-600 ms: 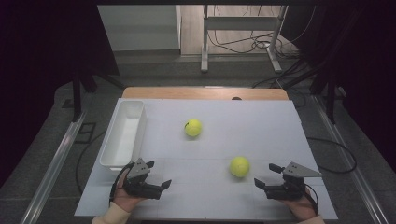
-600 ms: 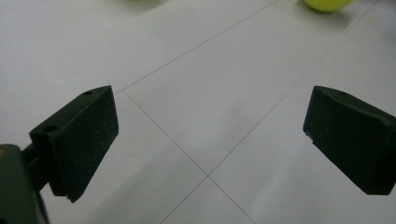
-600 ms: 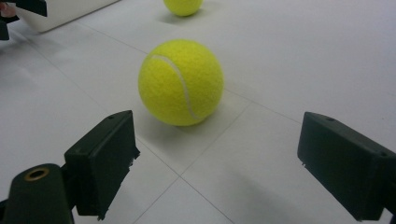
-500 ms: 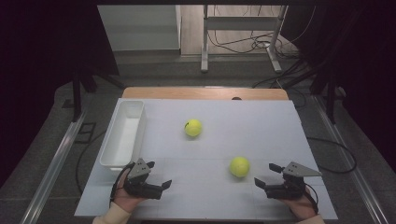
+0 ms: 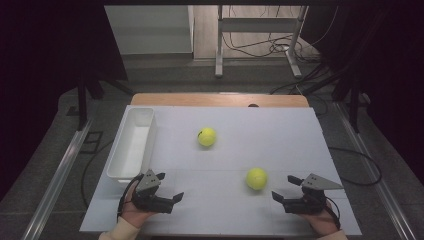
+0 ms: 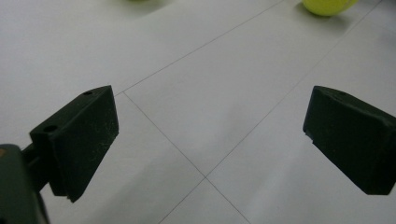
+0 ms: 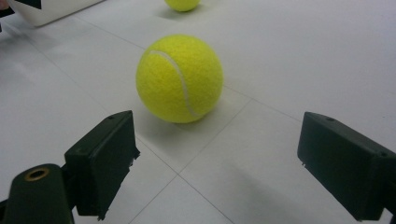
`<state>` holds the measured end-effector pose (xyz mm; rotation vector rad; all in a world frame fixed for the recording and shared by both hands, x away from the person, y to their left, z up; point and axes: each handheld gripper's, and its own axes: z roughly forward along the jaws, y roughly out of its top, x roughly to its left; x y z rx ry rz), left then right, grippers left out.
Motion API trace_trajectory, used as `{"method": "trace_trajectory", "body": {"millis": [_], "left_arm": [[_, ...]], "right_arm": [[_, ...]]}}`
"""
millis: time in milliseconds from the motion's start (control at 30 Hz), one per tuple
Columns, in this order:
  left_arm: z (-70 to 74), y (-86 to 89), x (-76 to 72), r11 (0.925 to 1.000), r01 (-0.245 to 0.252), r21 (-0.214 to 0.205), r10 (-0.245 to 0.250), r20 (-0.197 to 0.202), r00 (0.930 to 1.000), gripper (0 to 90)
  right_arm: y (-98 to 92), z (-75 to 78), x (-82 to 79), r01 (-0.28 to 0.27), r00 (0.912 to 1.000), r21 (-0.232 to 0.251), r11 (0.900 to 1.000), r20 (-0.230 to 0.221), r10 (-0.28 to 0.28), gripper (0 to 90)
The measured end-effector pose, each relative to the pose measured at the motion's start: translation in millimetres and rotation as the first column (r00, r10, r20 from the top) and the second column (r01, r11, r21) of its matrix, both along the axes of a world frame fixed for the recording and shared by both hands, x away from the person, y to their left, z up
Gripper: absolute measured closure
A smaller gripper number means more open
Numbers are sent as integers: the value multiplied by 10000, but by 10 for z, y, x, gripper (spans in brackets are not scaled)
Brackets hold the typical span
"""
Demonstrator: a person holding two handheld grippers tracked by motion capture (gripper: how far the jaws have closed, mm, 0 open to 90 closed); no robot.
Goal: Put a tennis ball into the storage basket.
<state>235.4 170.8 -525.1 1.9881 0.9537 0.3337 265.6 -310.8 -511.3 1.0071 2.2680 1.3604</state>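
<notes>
Two felt-covered tennis balls rest on the smooth white counter [image 5: 300, 130]. The nearer tennis ball [image 5: 256, 178] lies just ahead of the right tongs [image 5: 281, 196], slightly toward the counter's middle; the right hand is the closer one. The far tennis ball [image 5: 207, 137] sits mid-counter, right of the white plastic bin [image 5: 131, 145]. Right tongs: spread wide, empty, ball apart from both pads. Left tongs [image 5: 172, 199]: likewise wide, holding nothing. A sphere has no long axis; any approach angle serves.

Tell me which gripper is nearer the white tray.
Left. The left gripper sits just off the white tray's near end; the right gripper is across the table, beyond a tennis ball.
</notes>
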Motion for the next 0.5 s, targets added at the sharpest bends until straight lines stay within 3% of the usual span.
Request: {"method": "trace_trajectory", "body": {"millis": [200,500], "left_arm": [[13,28,-10,9998,-104,-174,104,-18,9999,40],[21,9,3,9998,-166,-103,166,10,9999,40]], "right_arm": [[32,0,23,-103,9999,19,9999,-38,103,122],[29,-4,9,-66,10000,-62,10000,-62,66,123]]}}
